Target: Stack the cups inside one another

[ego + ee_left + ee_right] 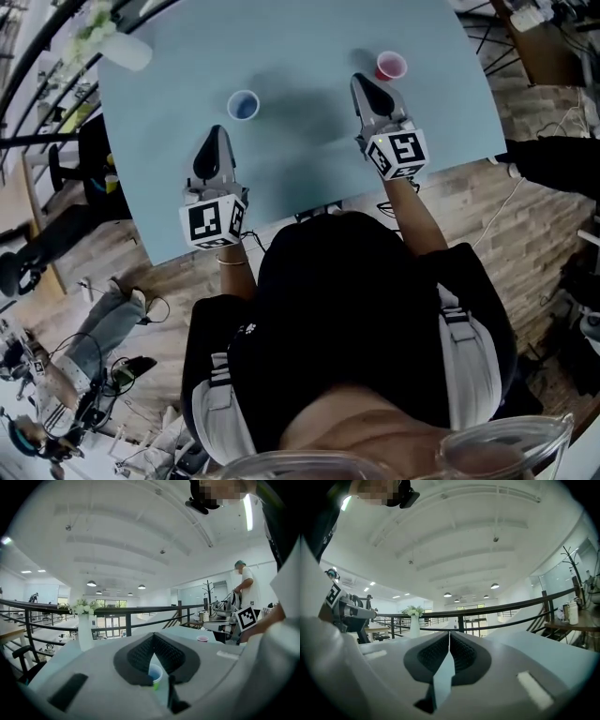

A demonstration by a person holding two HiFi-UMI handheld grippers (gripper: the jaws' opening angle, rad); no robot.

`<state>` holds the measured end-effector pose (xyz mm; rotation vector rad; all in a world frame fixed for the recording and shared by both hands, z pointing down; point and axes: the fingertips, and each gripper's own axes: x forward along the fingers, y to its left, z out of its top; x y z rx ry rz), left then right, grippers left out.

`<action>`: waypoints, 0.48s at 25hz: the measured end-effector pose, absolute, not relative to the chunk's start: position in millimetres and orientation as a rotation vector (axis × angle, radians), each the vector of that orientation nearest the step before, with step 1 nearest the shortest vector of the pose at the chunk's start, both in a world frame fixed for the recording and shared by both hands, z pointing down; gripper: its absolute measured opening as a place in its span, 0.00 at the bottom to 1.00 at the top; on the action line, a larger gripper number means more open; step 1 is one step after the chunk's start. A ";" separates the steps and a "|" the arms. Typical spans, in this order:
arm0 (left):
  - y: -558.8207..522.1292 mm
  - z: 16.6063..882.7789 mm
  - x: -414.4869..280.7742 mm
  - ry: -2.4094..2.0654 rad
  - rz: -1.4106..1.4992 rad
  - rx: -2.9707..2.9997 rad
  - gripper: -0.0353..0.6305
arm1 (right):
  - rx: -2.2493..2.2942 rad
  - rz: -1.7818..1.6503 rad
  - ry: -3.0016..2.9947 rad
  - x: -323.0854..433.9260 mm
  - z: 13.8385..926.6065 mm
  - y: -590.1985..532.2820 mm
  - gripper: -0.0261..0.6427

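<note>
Both of my grippers are over the near half of the light blue desk (300, 37). The left gripper (217, 131) has its jaws clenched together at the tips, with nothing between them. The blue cup (243, 105) stands upright just ahead of those tips and a little to their right, apart from them. I catch its rim through the slit low between the jaws.

The right gripper (359, 80) has its jaws clenched too, flat against each other and empty. The pink cup (391, 66) stands upright near their tips, slightly to the right, not touching. The two cups are well apart and neither is nested in the other.

A white vase (120, 47) with pale flowers stands at the desk's far left corner, well clear of both cups. Beyond the far edge runs a black railing (501, 609). Off to the right, a person in a green cap (244, 587) stands at another bench. Below me there's wood floor (506, 216) with cables (122, 370) on it.
</note>
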<state>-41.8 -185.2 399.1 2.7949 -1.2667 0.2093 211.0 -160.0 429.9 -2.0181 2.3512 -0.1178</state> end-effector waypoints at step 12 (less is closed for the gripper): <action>-188.3 410.4 -33.5 -1.248 0.287 2.794 0.04 | -2.402 -0.313 2.068 309.4 514.6 -151.6 0.30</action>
